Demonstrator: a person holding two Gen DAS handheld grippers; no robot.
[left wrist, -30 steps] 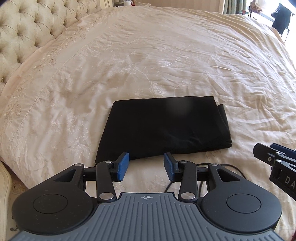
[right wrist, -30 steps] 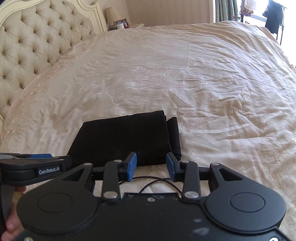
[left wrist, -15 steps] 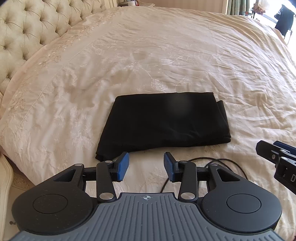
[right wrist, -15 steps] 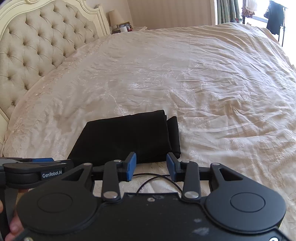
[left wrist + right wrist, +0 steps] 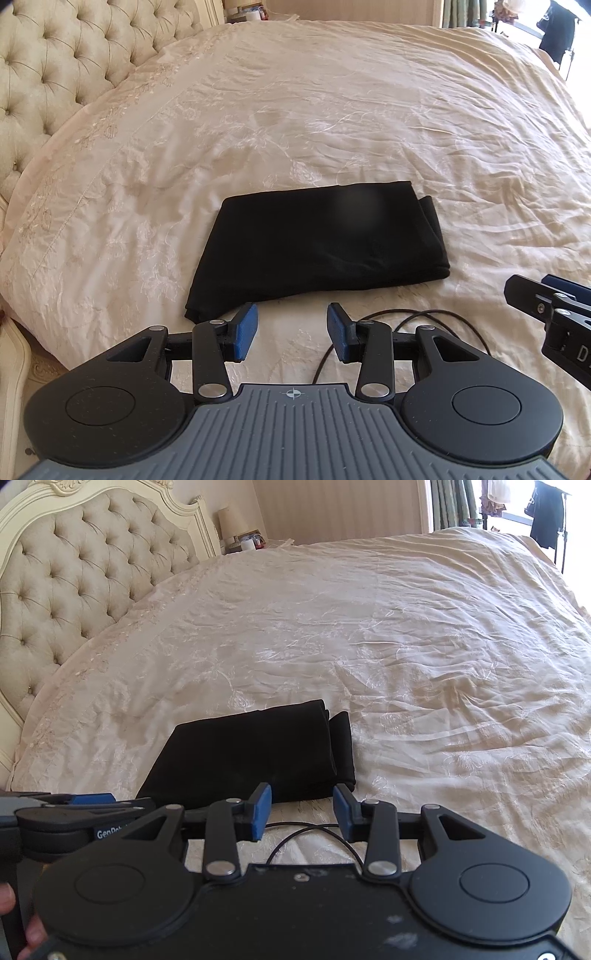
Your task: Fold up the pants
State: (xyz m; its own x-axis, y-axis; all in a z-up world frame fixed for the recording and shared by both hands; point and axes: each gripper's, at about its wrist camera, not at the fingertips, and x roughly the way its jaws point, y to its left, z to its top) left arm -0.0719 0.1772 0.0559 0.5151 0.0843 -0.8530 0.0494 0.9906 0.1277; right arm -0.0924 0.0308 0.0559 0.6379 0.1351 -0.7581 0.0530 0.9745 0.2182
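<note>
The black fabric pants (image 5: 317,243) lie folded into a flat rectangle at the frame's centre on the cream embroidered bedspread (image 5: 332,110). Both the left hand-held gripper (image 5: 291,328) and the right hand-held gripper (image 5: 301,806) hover released, grasping nothing, just short of the pants' near edge, above a thin black cable (image 5: 306,829).

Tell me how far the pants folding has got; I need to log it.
Done: the black pants lie as a flat folded rectangle on the bedspread. In hand: nothing; the left claw and right claw are open, short of the cloth. Left: perhaps tidying the layer sticking out at the right edge.
</note>
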